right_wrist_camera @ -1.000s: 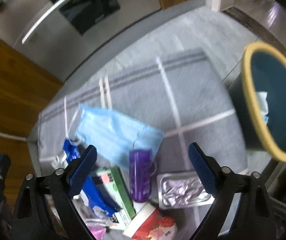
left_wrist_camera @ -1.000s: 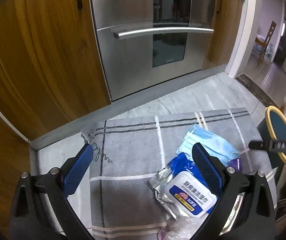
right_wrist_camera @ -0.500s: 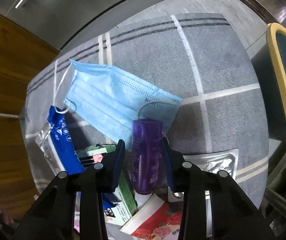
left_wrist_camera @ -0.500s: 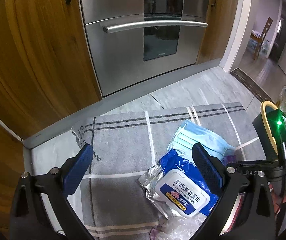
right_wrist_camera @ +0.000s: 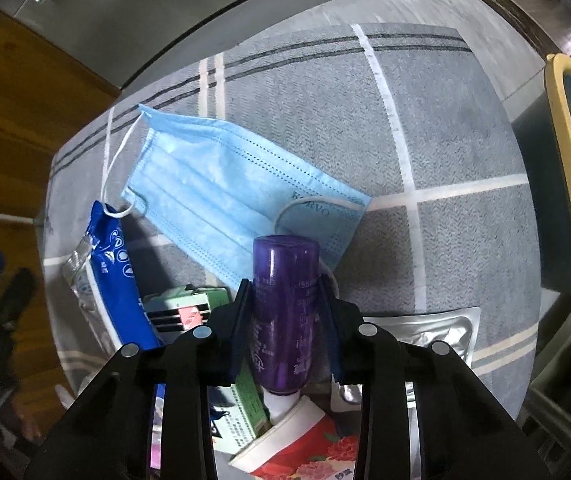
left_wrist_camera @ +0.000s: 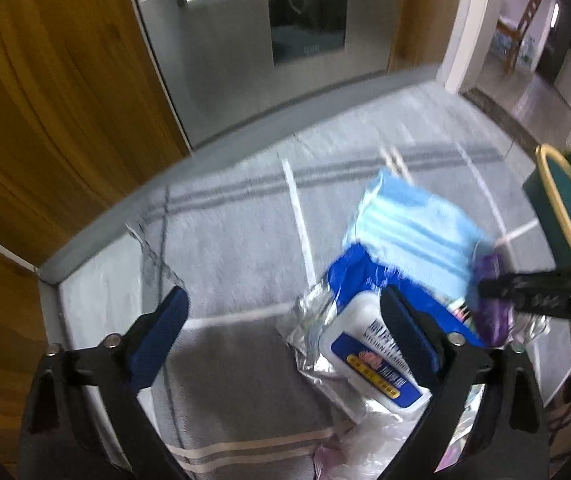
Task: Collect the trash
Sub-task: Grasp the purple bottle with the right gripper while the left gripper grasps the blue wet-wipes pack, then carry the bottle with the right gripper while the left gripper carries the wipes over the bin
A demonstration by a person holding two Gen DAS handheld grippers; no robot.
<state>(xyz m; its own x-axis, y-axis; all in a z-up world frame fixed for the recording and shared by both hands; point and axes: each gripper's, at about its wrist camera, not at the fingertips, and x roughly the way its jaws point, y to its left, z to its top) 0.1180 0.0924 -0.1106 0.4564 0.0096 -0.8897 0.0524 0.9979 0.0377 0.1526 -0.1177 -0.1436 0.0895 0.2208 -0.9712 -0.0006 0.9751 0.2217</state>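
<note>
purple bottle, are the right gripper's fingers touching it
Touching. The right wrist view shows both fingers of the right gripper pressed against the sides of the purple bottle, with no gap.

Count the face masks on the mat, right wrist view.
1. The blue face mask lies flat on the grey mat, its lower edge tucked behind the purple bottle clamped in the right gripper. Another could hide under the pile.

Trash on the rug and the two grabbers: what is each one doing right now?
Right gripper: shut on the purple bottle.
Purple bottle: gripped between the fingers, lying over the pile.
Left gripper: open, holding nothing.
Mask: flat on the rug.
Wipes pack: lying on the rug.
Bin: open.
</note>
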